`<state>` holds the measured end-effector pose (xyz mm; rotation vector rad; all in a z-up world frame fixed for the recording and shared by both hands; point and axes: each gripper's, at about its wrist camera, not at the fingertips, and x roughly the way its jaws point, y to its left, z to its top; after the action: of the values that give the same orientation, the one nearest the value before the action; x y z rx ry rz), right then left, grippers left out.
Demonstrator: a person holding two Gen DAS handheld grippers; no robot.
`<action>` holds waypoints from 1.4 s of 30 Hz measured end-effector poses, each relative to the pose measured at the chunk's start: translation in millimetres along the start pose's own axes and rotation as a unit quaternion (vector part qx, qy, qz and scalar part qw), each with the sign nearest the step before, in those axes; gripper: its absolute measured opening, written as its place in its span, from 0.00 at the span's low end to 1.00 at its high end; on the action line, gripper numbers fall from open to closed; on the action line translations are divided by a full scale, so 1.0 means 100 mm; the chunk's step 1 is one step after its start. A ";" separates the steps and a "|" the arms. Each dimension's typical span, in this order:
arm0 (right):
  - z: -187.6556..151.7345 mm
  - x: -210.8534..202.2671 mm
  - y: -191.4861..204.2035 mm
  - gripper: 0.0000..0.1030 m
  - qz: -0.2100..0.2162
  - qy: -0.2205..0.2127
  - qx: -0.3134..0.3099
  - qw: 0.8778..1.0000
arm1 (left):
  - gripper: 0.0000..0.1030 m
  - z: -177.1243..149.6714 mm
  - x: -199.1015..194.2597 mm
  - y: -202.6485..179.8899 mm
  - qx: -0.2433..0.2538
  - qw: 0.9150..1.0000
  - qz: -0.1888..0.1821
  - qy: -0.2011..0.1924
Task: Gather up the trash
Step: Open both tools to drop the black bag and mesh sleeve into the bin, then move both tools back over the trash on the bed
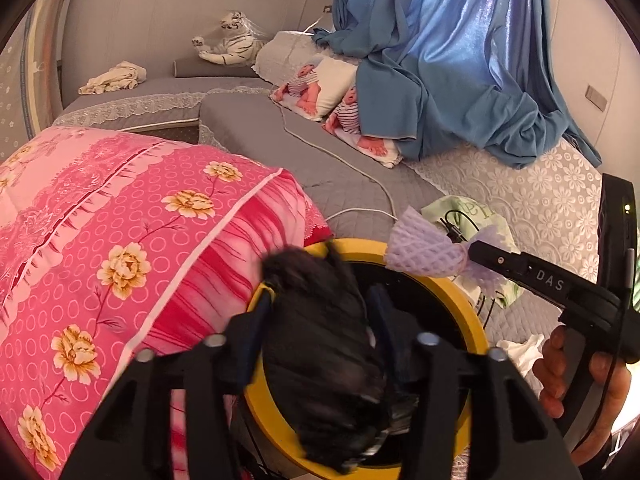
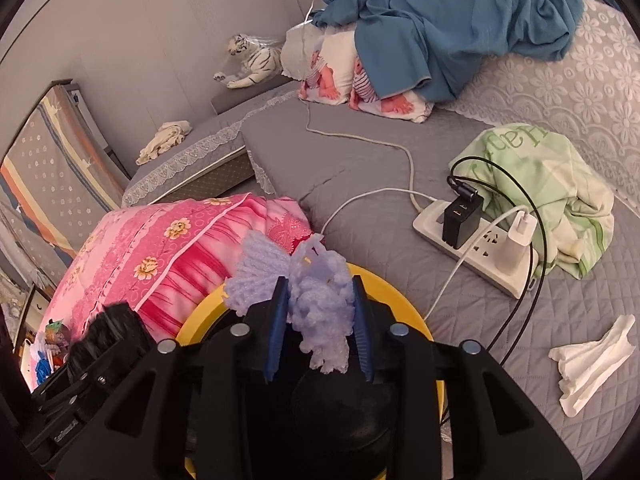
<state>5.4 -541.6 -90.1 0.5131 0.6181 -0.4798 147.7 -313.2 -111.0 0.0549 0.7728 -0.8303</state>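
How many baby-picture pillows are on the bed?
2. One pillow lies against the white cushion, the other beside it, half under the blue curtain. More could be hidden under that cloth.

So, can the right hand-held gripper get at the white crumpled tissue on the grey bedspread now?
Probably not yet: the right hand-held gripper has purple foam netting between its fingers. The white crumpled tissue itself lies uncovered, right of the yellow bin.

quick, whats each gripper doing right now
left gripper: open, black bag loose between its fingers
right gripper: open, purple foam net between its fingers
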 end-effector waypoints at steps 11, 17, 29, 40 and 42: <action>0.07 -0.13 -0.11 0.61 -0.005 -0.032 0.022 0.999 | 0.86 0.05 -0.30 0.16 -0.022 0.999 0.016 -0.039; 0.10 -0.34 0.07 0.77 0.060 -0.078 0.005 0.995 | 0.92 0.07 -0.66 0.27 -0.023 0.997 0.034 -0.069; -0.01 -0.59 0.99 0.85 0.210 -0.102 -0.104 0.967 | 0.92 -0.02 -1.74 0.75 -0.038 0.984 0.103 -0.139; -0.43 -0.57 2.00 0.87 0.331 -0.050 -0.241 0.911 | 0.92 -0.66 -2.83 1.36 -0.105 0.959 0.206 -0.165; -0.58 -0.59 2.18 0.87 0.344 -0.045 -0.276 0.896 | 0.92 -0.81 -2.95 1.43 -0.119 0.955 0.218 -0.160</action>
<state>61.3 -325.1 -26.5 0.1364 0.4156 0.3469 72.3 2.1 -17.0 -0.1181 0.5194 -0.3095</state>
